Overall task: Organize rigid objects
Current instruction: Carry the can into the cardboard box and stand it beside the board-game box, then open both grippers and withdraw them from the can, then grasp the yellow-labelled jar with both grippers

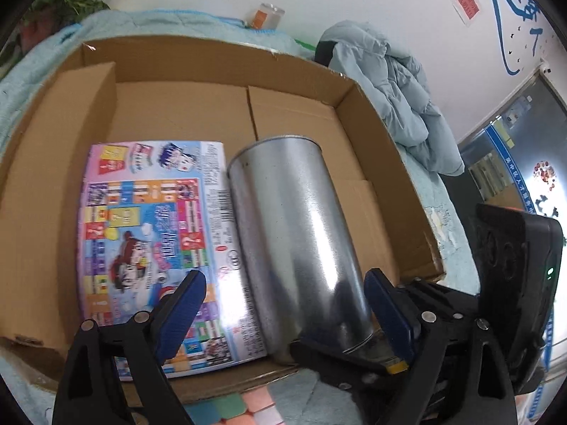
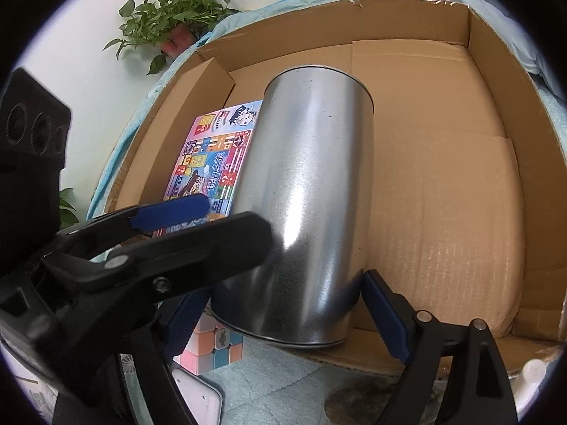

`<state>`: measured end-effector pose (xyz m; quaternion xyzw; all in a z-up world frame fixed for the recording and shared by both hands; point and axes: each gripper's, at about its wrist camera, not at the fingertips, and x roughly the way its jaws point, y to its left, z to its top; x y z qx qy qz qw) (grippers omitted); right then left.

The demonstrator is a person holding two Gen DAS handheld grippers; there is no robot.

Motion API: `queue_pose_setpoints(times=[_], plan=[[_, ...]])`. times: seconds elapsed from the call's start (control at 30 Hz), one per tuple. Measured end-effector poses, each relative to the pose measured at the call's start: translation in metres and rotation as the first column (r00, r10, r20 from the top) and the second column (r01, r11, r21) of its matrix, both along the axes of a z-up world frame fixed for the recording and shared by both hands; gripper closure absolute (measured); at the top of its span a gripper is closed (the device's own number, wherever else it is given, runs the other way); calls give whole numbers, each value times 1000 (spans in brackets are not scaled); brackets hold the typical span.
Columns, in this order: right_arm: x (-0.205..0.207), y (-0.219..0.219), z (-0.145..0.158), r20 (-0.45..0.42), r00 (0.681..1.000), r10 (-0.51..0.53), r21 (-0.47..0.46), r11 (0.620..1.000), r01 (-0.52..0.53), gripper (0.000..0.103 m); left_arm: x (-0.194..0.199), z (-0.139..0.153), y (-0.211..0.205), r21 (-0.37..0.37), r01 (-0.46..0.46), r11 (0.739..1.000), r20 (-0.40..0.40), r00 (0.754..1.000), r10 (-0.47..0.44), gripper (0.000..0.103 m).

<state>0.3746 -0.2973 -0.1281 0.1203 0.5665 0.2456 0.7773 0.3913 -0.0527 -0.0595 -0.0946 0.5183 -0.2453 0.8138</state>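
Your metal can (image 1: 294, 241) lies on its side in the cardboard box (image 1: 354, 106), its near end overhanging the box's low near edge and its far rim pointing toward the back wall. It is smooth, shiny cylinder stock with a seamed rim. Just beside it, toward the box's left wall, the flat printed game box (image 1: 152, 233) lies face up, glossy and rectangular, its long edge running along the can; whether they touch you cannot tell.

Your right gripper (image 2: 283, 304) straddles the can's near end. Its right blue pad sits against the can's wall; the left finger is hidden behind the other tool, so you cannot tell whether it grips. Your left gripper (image 1: 283, 301) stands wide, one blue finger (image 1: 180, 311) over the game box, the other at the can's right flank near the right tool.

Open room: the box floor to the right of the can is bare corrugated card up to the right wall, and the strip along the back wall is free. A folded flap stands up at the far left corner.

A pastel puzzle cube (image 2: 212, 343) sits on the blue cloth (image 1: 35, 71) outside the box's near edge.
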Motion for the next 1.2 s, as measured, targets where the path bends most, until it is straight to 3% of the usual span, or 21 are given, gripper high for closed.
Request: queue_pose_setpoints(times=[0.13, 0.2, 0.23, 0.3, 0.33, 0.37, 0.4, 0.43, 0.47, 0.5, 0.53, 0.57, 0.6, 0.67, 0.77, 0.9, 1.03, 1.2], plan=[[-17, -8, 21, 89, 996, -3, 6, 1000, 3, 16, -25, 15, 18, 18, -55, 998, 121, 991, 52, 12], [-19, -8, 22, 112, 994, -8, -1, 1000, 8, 26, -41, 26, 29, 16, -87, 996, 184, 979, 83, 12], [-20, -8, 21, 118, 993, -15, -30, 999, 19, 41, -48, 30, 32, 27, -106, 994, 215, 972, 97, 12], [-21, -11, 22, 137, 990, -32, -33, 999, 37, 44, -66, 40, 40, 46, -152, 987, 297, 946, 132, 12], [-24, -12, 26, 152, 987, -43, -32, 998, 48, 48, -75, 44, 44, 45, -164, 985, 326, 935, 141, 21], [-28, -13, 30, 174, 983, -48, -28, 998, 54, 48, -82, 47, 50, 49, -169, 984, 343, 928, 142, 52], [-35, -15, 37, 211, 976, -58, -18, 998, 63, 46, -89, 50, 53, 72, -166, 984, 342, 930, 132, 73], [-42, -17, 43, 246, 967, -67, -16, 997, 73, 35, -96, 51, 56, 105, -173, 979, 332, 934, 130, 96], [-53, -21, 52, 288, 954, -80, -17, 996, 89, 20, -102, 53, 61, 112, -195, 974, 341, 928, 146, 96], [-65, -28, 60, 335, 937, -98, -16, 994, 109, 17, -113, 58, 67, 116, -223, 968, 378, 911, 165, 92], [-74, -32, 65, 363, 926, -103, -20, 993, 119, 17, -125, 63, 73, 125, -248, 961, 421, 890, 175, 77], [-85, -38, 71, 395, 913, -104, -31, 992, 126, 17, -137, 68, 78, 127, -270, 954, 451, 873, 187, 31], [-95, -45, 74, 417, 902, -109, -41, 990, 138, 17, -146, 71, 83, 114, -293, 949, 467, 859, 209, 3], [-115, -58, 77, 437, 889, -134, -52, 983, 174, 17, -166, 74, 94, 62, -342, 938, 503, 822, 267, 1], [-141, -67, 73, 448, 885, -127, -76, 981, 180, 17, -176, 70, 91, 91, -305, 948, 467, 854, 229, 0], [-168, -70, 55, 424, 900, -96, -96, 984, 150, 17, -205, 60, 91, 106, -308, 945, 445, 865, 232, 0], [-166, -72, 32, 381, 915, -132, -141, 970, 198, 17, -232, 43, 82, 142, -292, 946, 413, 886, 211, 0], [-157, -77, 10, 291, 937, -192, -133, 962, 239, 17, -249, 30, 80, 131, -258, 957, 329, 922, 203, 0]])
